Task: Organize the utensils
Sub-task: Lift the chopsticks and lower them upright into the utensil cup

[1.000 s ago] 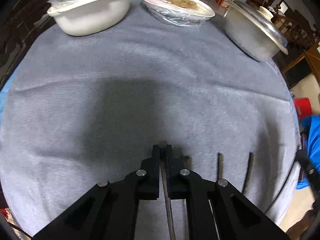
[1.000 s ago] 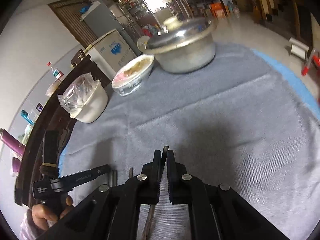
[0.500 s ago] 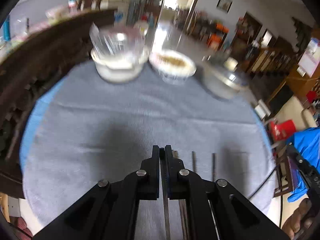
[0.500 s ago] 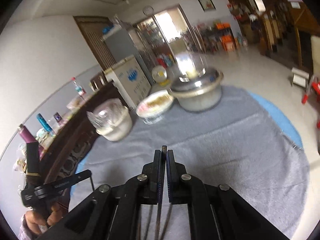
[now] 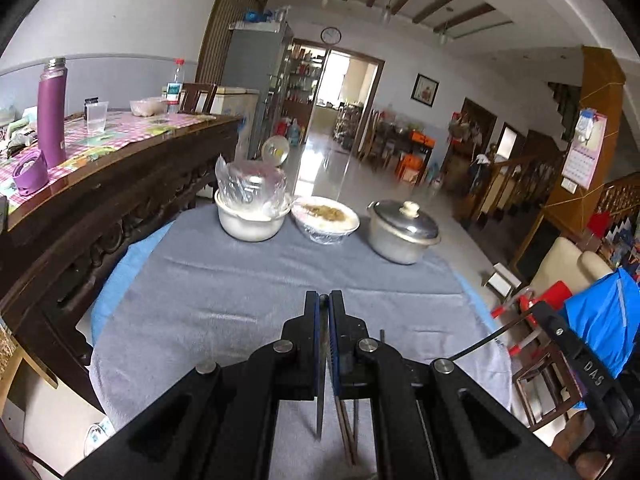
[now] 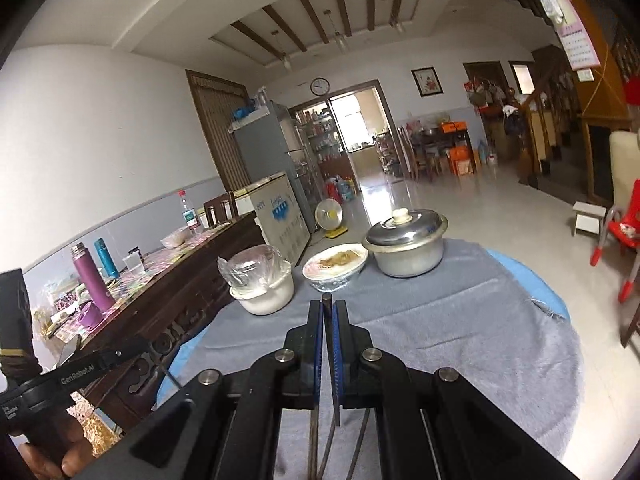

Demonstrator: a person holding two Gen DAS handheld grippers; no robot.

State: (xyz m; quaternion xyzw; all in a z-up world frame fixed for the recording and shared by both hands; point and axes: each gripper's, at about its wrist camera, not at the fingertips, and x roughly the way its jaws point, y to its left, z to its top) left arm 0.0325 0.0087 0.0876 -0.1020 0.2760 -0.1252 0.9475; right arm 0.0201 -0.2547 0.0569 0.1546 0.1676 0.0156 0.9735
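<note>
Two chopsticks (image 5: 320, 412) raised well above grey cloth (image 5: 224, 292) since a second ago, one clamped in left gripper (image 5: 324, 298), one in right gripper (image 6: 328, 304), jaws closed; spare sticks (image 5: 345, 428) on cloth below, lidded pot (image 5: 402, 240) at its far edge; pickup judged complete.

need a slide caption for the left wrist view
Left gripper shut on a thin utensil, raised above the grey cloth facing two bowls and a lidded pot.

Bowl (image 5: 250, 222), dish (image 5: 325, 220), pot (image 5: 402, 236) in row
</note>
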